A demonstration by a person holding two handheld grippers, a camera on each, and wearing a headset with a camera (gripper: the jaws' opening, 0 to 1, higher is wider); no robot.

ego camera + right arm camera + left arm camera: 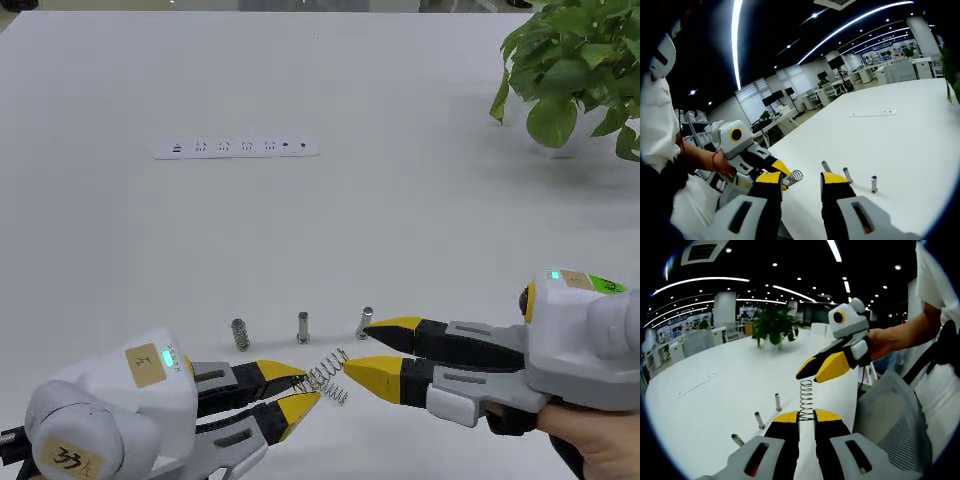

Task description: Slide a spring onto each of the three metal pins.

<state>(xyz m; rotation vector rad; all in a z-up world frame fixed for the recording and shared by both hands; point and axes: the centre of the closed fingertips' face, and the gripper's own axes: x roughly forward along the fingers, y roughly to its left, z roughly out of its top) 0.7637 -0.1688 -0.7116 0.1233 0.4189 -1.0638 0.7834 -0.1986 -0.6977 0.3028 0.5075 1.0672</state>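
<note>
Loose spring off the table, one end clenched in left gripper, other end toward 1 o'clock. Right gripper at its 3 o'clock, jaws apart, grasping nothing. Three metal pins upright in a row at 12; leftmost pin looks coiled already. Power strip far off at 11.

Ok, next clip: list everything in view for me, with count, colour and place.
table: one, white, under everything.
power strip: one, white, far side.
plant: one, green, far right corner.
pins: three, silver, upright row near front.
fitted spring: one, silver, seemingly on the leftmost pin.
loose spring: one, silver, in front of the pins.
left tool: one, yellow-black tips, shut on the loose spring.
right tool: one, yellow-black tips, open beside that spring's free end.
</note>
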